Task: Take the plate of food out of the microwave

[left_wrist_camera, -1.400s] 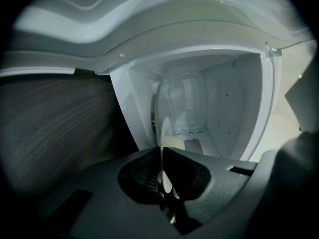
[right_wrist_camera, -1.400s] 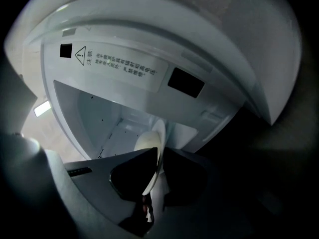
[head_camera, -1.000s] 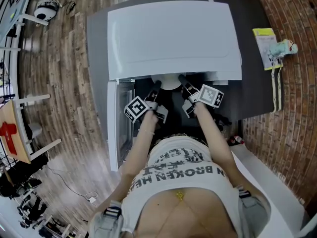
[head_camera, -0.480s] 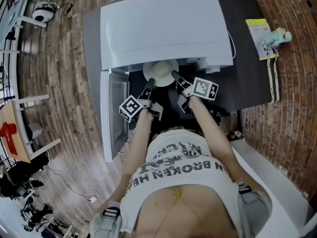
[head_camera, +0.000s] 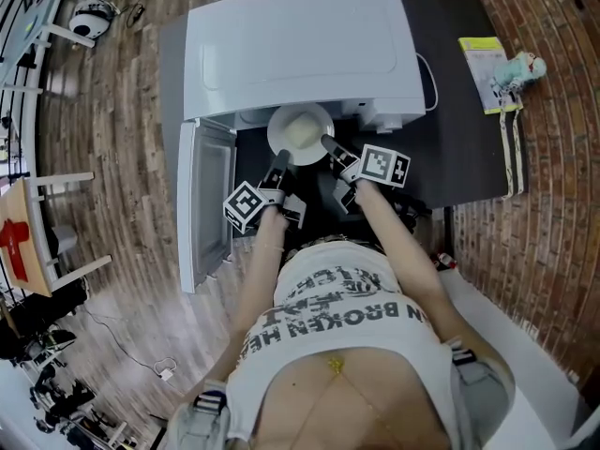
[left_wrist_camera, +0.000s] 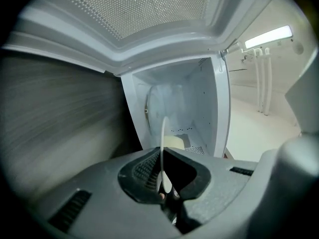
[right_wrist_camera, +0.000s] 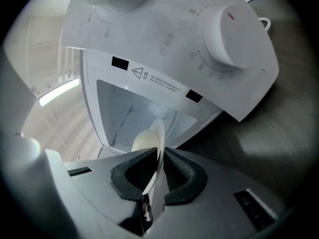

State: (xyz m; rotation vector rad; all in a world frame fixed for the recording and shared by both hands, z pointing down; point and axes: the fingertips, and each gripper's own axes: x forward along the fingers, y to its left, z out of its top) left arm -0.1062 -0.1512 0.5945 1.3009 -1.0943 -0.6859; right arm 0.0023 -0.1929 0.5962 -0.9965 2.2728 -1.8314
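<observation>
A white plate with pale food on it hangs just in front of the white microwave, outside its open cavity. My left gripper is shut on the plate's near-left rim. My right gripper is shut on the near-right rim. Both gripper views show the thin rim edge-on between the dark pads, with the pale food beyond it. The lit, bare cavity lies behind the plate.
The microwave door hangs open to the left. The microwave stands on a dark counter; a yellow packet and a small toy lie at its right end. Two white dials sit on the control panel. Brick-patterned floor surrounds it.
Both grippers have drawn back toward me with the plate. The plate has come from under the microwave's front edge into full view outside the cavity.
</observation>
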